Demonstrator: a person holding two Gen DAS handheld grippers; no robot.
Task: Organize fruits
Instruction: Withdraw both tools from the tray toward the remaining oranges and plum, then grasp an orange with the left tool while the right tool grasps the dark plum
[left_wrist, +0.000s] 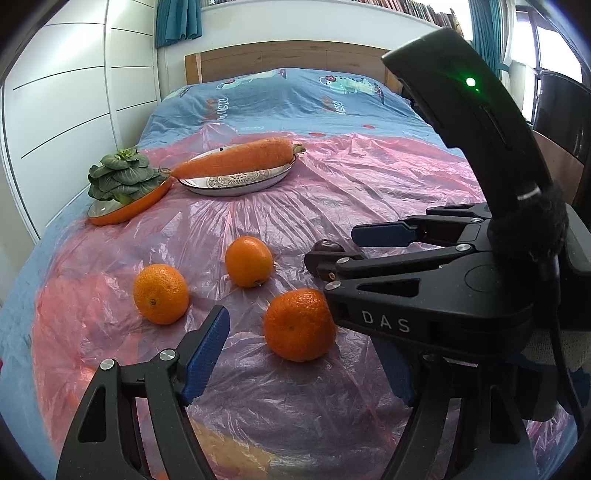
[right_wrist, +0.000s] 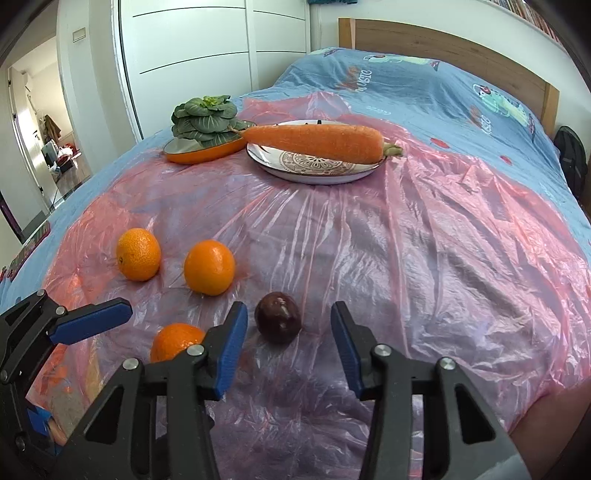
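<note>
Three oranges lie on the pink plastic sheet: one far left (left_wrist: 160, 294), one in the middle (left_wrist: 249, 261), one nearest (left_wrist: 299, 325). My left gripper (left_wrist: 299, 332) is open around the nearest orange, with a gap showing at its left pad (left_wrist: 207, 350); its right finger is mostly hidden behind the other gripper. A dark purple plum (right_wrist: 277, 317) sits between the blue pads of my right gripper (right_wrist: 289, 310), which is open and touches it on neither side. In the left wrist view the right gripper (left_wrist: 330, 246) reaches in from the right, straddling the plum (left_wrist: 328, 244).
At the back an orange dish (right_wrist: 199, 155) holds a leafy green (right_wrist: 205, 118). Beside it a patterned plate (right_wrist: 317, 173) carries a big carrot (right_wrist: 314, 142). The sheet (right_wrist: 424, 240) covers a blue bedspread. White wardrobe doors stand left, a wooden headboard behind.
</note>
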